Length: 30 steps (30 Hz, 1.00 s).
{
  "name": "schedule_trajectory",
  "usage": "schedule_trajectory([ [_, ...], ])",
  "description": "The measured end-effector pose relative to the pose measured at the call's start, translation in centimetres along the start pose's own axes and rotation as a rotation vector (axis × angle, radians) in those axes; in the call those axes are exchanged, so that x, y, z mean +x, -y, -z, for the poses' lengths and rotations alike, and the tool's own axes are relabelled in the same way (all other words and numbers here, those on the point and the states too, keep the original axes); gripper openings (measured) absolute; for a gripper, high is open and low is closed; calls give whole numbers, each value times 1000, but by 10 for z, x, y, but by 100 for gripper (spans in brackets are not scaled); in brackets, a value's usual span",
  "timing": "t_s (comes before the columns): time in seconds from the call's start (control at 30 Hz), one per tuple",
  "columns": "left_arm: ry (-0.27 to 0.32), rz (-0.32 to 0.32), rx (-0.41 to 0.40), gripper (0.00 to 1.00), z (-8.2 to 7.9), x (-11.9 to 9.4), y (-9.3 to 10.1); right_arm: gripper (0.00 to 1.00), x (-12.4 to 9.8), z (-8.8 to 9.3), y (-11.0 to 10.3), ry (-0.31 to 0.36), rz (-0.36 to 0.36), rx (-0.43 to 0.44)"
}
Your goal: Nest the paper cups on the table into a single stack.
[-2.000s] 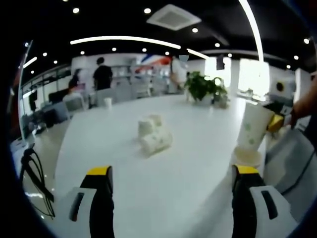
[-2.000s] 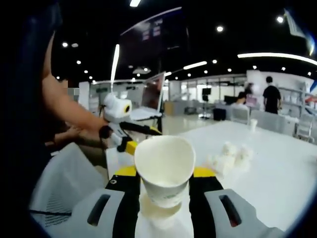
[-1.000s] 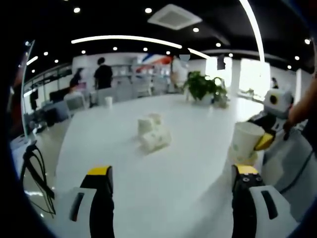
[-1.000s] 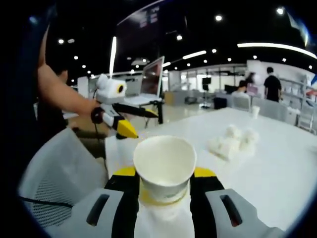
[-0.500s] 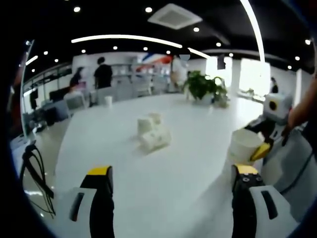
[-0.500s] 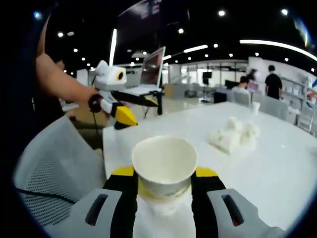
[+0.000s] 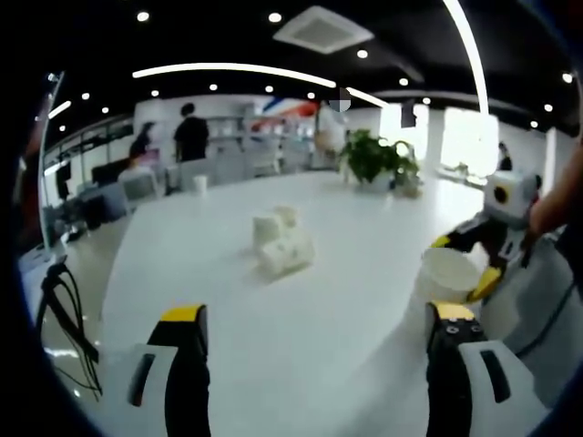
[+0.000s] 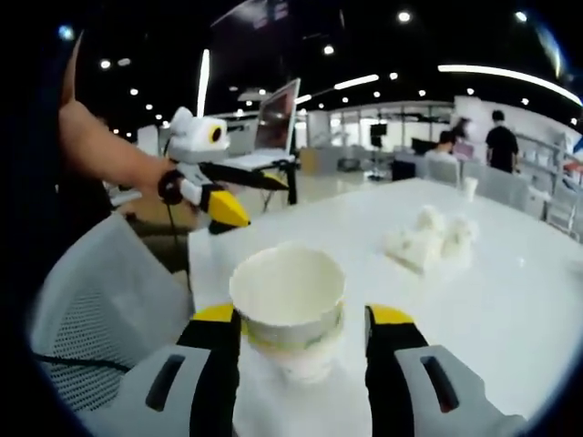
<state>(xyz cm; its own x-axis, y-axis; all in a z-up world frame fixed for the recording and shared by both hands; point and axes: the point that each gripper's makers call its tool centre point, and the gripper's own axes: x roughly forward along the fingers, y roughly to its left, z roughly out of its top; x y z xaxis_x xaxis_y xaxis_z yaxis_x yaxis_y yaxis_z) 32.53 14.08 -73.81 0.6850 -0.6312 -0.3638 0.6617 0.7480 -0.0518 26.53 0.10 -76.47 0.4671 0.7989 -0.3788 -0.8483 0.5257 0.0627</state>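
Table (image 7: 346, 273): white | stacked paper cups (image 8: 290, 309): white, green dot pattern noted | lying cups (image 7: 282, 244): white | right gripper (image 8: 303, 364): grey-white, black jaws tipped yellow | left gripper (image 7: 319, 355): likewise coloured | plant (image 7: 373, 159): green.

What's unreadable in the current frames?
- Cup stack, right gripper view: cup count hidden inside the outer cup; base blurred.
- Pile of cups, left gripper view: too small and blurred to count.
- Right claw: contact with the stack unclear.
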Motion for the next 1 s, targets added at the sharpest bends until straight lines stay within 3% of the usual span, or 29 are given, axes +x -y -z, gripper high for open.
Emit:
schedule_trajectory([
  [0.07, 2, 0, 0, 98, -1, 0, 0, 58, -3, -4, 1, 6, -2, -3],
  [0.2, 4, 0, 0, 98, -2, 1, 1, 72, -11, -14, 10, 10, -4, -1],
  [0.3, 5, -1, -1, 98, -3, 0, 2, 73, -22, -32, 24, 46, 10, 5],
  [0.4, 5, -4, -3, 98, -3, 0, 1, 80, -31, -48, 37, 66, 18, 15],
  [0.6, 5, -4, -8, 98, -6, 1, 2, 91, -48, -67, 68, 85, 65, 0],
  [0.7, -2, -8, -3, 98, -8, 2, 2, 91, -55, -65, 83, 88, 87, -4],
  [1.0, -19, -2, 8, 98, -2, 2, 2, 97, -71, -35, 117, 54, 136, -12],
])
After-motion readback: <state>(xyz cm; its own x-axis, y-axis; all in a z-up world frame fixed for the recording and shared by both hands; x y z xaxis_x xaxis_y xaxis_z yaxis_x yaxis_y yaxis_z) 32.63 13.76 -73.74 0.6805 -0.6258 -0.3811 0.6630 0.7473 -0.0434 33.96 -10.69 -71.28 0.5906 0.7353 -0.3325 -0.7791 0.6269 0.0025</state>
